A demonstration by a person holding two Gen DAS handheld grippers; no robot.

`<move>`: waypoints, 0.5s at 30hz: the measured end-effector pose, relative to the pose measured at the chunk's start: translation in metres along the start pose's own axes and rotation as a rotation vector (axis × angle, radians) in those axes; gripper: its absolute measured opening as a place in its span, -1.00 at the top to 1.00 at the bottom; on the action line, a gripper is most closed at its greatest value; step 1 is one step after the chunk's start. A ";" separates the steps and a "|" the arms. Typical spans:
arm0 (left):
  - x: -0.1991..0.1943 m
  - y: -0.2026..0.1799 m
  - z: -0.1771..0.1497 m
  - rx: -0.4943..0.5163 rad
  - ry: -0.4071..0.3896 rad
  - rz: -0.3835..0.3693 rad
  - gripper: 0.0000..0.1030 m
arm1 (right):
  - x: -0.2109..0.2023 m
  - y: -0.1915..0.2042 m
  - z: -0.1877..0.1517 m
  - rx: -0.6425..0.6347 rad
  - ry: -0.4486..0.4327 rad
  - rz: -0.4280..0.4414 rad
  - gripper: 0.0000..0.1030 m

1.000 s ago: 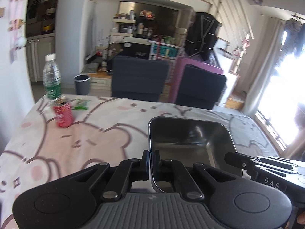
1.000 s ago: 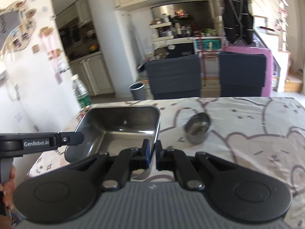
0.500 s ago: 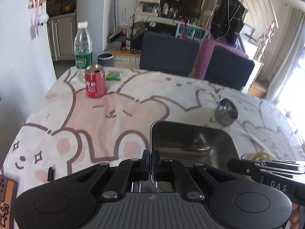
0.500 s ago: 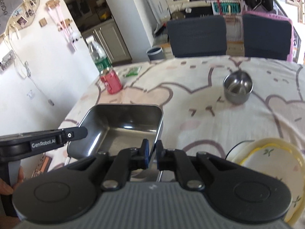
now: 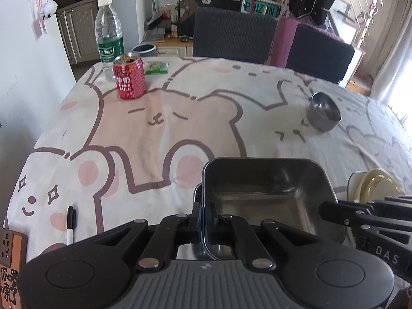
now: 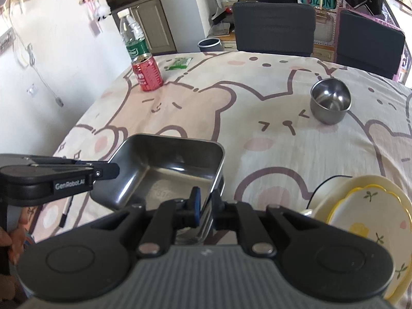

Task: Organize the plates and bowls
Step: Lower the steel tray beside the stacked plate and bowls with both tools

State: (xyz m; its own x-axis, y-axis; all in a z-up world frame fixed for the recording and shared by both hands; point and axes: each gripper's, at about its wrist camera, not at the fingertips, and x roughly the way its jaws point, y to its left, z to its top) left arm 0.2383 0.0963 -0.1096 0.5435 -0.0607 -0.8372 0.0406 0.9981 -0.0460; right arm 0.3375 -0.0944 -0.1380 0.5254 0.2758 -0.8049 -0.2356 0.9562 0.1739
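A rectangular steel tray is held by both grippers near the table's front edge. My left gripper is shut on its left rim. My right gripper is shut on its right rim; the tray also shows in the right wrist view. A second steel rim shows just under the tray's left corner. A small round steel bowl stands further back on the right, also in the right wrist view. Stacked yellow floral plates lie to the right of the tray, partly seen in the left wrist view.
A red milk can, a water bottle and a green packet stand at the far left. A black marker and an orange card lie at the front left. Two dark chairs stand behind the table.
Both grippers have lowered the steel tray toward the table and tilted the view downward. The bowl, the plates and the marker have come into view.
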 end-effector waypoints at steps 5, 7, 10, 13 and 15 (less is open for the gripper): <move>0.010 -0.001 0.000 0.016 0.033 0.013 0.93 | 0.006 0.005 0.000 -0.034 0.016 -0.015 0.78; 0.013 -0.002 0.000 0.021 0.042 0.015 0.93 | 0.013 0.006 0.002 -0.038 0.024 -0.020 0.78; 0.017 -0.002 0.001 0.023 0.053 0.020 0.93 | 0.019 0.007 0.003 -0.042 0.037 -0.027 0.78; 0.020 -0.001 0.001 0.022 0.060 0.027 0.91 | 0.024 0.008 0.004 -0.048 0.047 -0.030 0.78; 0.021 -0.001 0.002 0.020 0.065 0.031 0.91 | 0.027 0.009 0.005 -0.052 0.055 -0.031 0.78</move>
State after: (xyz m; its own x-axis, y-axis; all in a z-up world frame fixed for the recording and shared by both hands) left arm 0.2516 0.0944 -0.1264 0.4895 -0.0286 -0.8716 0.0421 0.9991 -0.0092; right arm 0.3537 -0.0783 -0.1553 0.4880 0.2388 -0.8395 -0.2625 0.9575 0.1198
